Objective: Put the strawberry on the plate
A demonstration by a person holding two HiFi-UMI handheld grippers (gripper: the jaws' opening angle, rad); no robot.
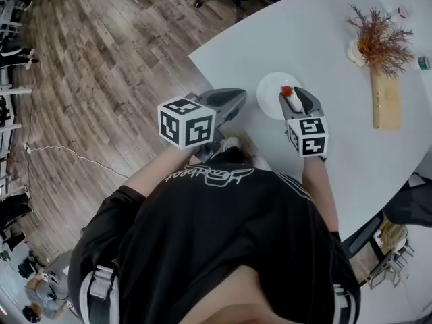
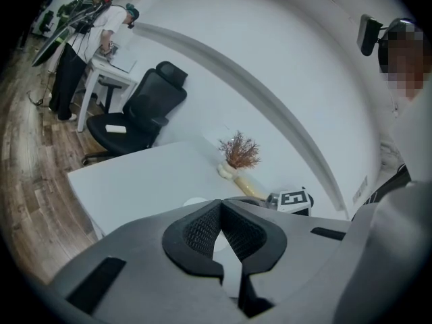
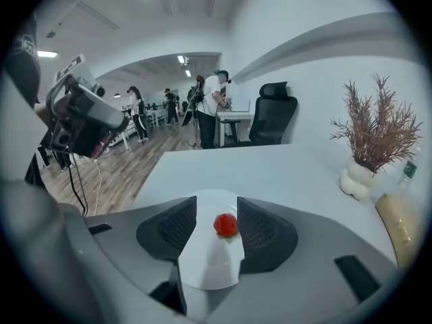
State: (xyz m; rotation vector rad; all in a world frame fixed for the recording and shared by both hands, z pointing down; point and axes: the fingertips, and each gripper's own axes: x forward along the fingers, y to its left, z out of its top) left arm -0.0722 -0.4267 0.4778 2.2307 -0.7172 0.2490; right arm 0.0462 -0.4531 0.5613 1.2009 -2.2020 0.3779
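A small red strawberry (image 1: 287,91) (image 3: 225,225) lies on the round white plate (image 1: 270,96) (image 3: 209,265), which rests on the white table (image 1: 317,25). My right gripper (image 1: 295,100) (image 3: 216,206) stands open over the plate with the strawberry between its jaws. The berry sits close to the right pad, and a clear gap separates it from the left one. My left gripper (image 1: 233,100) (image 2: 220,204) hovers at the table's near edge, left of the plate. Its pads meet at the tips with nothing between them.
A dried plant in a white vase (image 1: 381,39) (image 3: 374,137) and a wooden block (image 1: 386,100) stand to the right of the plate. A black office chair (image 2: 138,110) stands beyond the table's far end. The table edge runs diagonally beside my left gripper, with wood floor (image 1: 101,59) beyond.
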